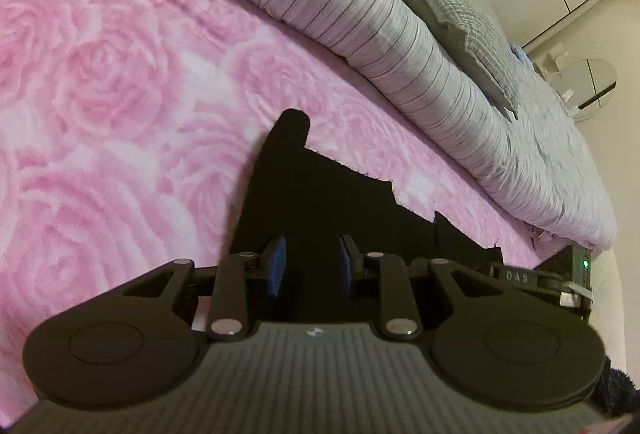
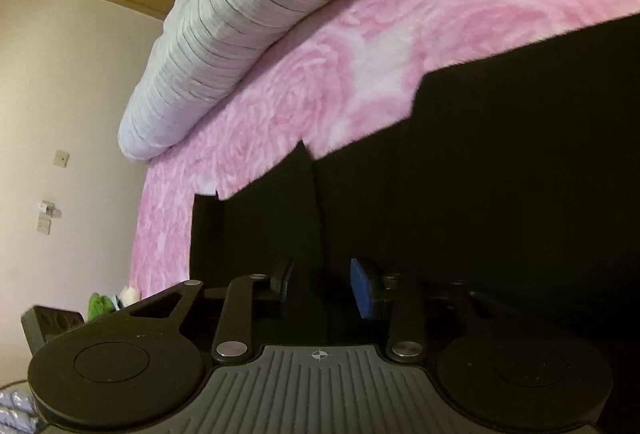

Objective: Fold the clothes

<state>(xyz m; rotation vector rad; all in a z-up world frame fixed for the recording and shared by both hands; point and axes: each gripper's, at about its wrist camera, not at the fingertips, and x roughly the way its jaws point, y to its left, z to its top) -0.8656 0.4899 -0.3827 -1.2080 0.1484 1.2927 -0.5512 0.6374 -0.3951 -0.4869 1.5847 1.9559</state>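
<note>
Left tool: blue pads set apart at a middling gap, nothing pinched; black cloth shows through the gap, below the pads.
Right tool: likewise part-open, pads clear of the fabric; one blue pad plain to view, the other in shadow.
Black garment: spread flat on the pink rose blanket, directly under both tools; jagged far edge and one narrow projection reaching up the blanket. Type of garment not readable, too dark.
Same garment, right wrist view: fills the lower right, stepped edge against the blanket.
Striped duvet: rolled along the far side of the blanket, well apart from the garment.
Grey pillow: on top of the duvet.
Step in hand (judged): released, next grasp pending.
Method advised: lower each tool onto a garment edge, not mid-panel; catch the garment layers only, not blanket pile; close both before lifting; carry evenly so the fold line stays straight.
Risk: plush blanket snagging in the pads.
</note>
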